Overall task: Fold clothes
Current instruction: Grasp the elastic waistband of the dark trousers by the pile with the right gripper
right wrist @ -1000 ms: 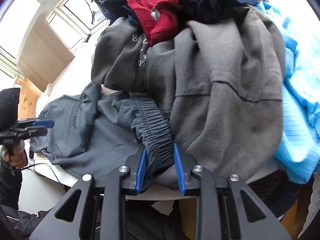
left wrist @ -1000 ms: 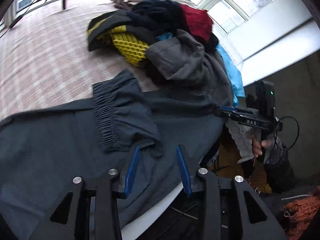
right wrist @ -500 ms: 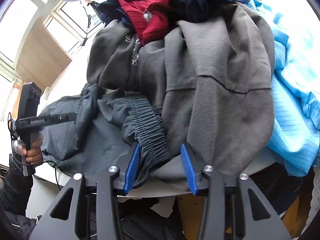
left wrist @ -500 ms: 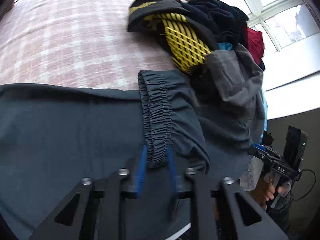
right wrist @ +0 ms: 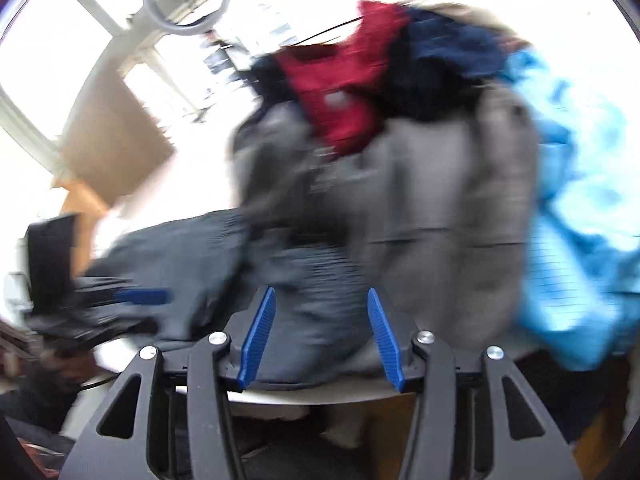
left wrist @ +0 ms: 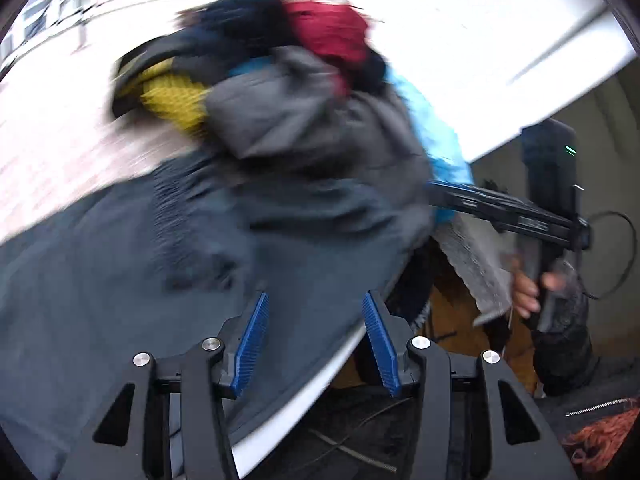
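A dark grey garment (left wrist: 120,280) with an elastic waistband lies spread on the table, its right end tucked against a clothes pile. My left gripper (left wrist: 315,296) hovers over its near edge. Its jaws are opening, with cloth below them but not pinched. In the right wrist view the same garment (right wrist: 180,248) bunches under my right gripper (right wrist: 321,291). These jaws are opening too; the waistband lies between them and neither pad presses on it. Each gripper appears in the other's view: the right gripper (left wrist: 440,196) at the pile's right, the left gripper (right wrist: 140,296) at far left. Both views are blurred.
The pile holds a grey hoodie (left wrist: 300,120), a red garment (left wrist: 328,32), a yellow knit (left wrist: 172,96) and a light blue shirt (right wrist: 580,200). The table's white edge (left wrist: 320,376) runs under my left gripper. A checked cloth (left wrist: 48,140) covers the table at left. A hand (left wrist: 524,292) grips the right tool.
The left gripper, shut on the waistband half a second ago, has let go and drawn back towards the table edge. The right gripper's jaws have spread off the waistband and lifted a little.
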### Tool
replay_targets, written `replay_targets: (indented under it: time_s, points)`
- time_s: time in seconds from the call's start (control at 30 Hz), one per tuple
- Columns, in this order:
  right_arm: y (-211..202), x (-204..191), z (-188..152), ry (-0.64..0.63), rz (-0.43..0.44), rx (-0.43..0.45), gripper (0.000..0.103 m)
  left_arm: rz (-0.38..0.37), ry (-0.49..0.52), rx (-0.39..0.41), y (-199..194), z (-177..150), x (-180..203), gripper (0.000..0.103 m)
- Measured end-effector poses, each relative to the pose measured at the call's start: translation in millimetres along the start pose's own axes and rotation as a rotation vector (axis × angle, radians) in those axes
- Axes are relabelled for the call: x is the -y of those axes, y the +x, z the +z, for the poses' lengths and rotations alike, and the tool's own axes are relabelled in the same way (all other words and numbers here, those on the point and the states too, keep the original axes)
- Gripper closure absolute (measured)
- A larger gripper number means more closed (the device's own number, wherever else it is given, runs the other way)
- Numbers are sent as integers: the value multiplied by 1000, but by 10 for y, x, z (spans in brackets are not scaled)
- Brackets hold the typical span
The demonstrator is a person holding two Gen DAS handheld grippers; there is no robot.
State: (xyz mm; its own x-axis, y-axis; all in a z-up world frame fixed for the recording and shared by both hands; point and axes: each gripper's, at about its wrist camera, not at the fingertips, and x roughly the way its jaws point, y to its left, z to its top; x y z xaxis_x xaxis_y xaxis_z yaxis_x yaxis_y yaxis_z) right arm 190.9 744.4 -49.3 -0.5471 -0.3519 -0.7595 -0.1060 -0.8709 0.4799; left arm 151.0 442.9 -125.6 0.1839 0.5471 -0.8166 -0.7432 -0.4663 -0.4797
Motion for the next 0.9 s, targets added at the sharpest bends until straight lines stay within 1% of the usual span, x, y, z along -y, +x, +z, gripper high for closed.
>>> replay_targets:
  time_s: [0.1,0.17,0.23,0.33,0.37,0.4,0.43,0.5,0.57,0.6,0.63,0.7,0.73,0.77,0.8,0.83,0.87,0.9]
  points:
    - [376,-446,86,-104,50,-49,53,39,-174,51,-268,-201,-520,56]
    - [682,-772,106,-214,19,-91,53,58,-277,103,-384,-347,-803,56]
    - [951,-1051,77,-299,3,-129,53,80,-348,138,-553,-505,-1071,56]
    - [1316,-1414,52,-448,-96,-143,53,115,-429,176,-840,-735,-1443,56]
    - [1438,-1535,43,-498,-129,-147,53,120,-444,180,-845,-785,-1501,56]
    - [1558,-1614,34,-546,-190,-157,53,121,-458,183,-859,-847,-1557,56]
    - [1693,-1689,26,-589,-240,-170,53,122,-473,186,-872,-909,-1614,56]
    - [1900,-1741,-31,-645,-291,-226,53,119,-499,191,-891,-1038,-1731,56]
    - [1974,-1723,-82,-664,-331,-260,49,106,-524,195,-861,-1117,-1817,56]
    - [1944,-1719,-97,-668,-327,-235,43,99,-533,196,-843,-1141,-1853,56]
    - [1944,-1690,-114,-665,-314,-248,43,93,-538,196,-845,-1161,-1888,56]
    - [1896,-1576,-77,-598,-254,-254,44,81,-545,194,-844,-1193,-1952,56]
    - [1860,-1537,-46,-566,-231,-239,56,78,-542,192,-833,-1186,-1968,56]
    - [1817,-1484,-13,-535,-226,-230,64,77,-536,188,-825,-1170,-1978,56]
    - [1768,-1428,21,-490,-193,-234,74,76,-526,184,-822,-1149,-1981,56]
    - [1688,-1365,55,-427,-141,-228,84,77,-515,179,-825,-1127,-1983,56]
    - [1587,-1308,76,-368,-97,-210,90,80,-502,176,-837,-1106,-1986,56]
    - [1466,-1260,83,-319,-63,-190,91,82,-488,173,-844,-1079,-1985,56]
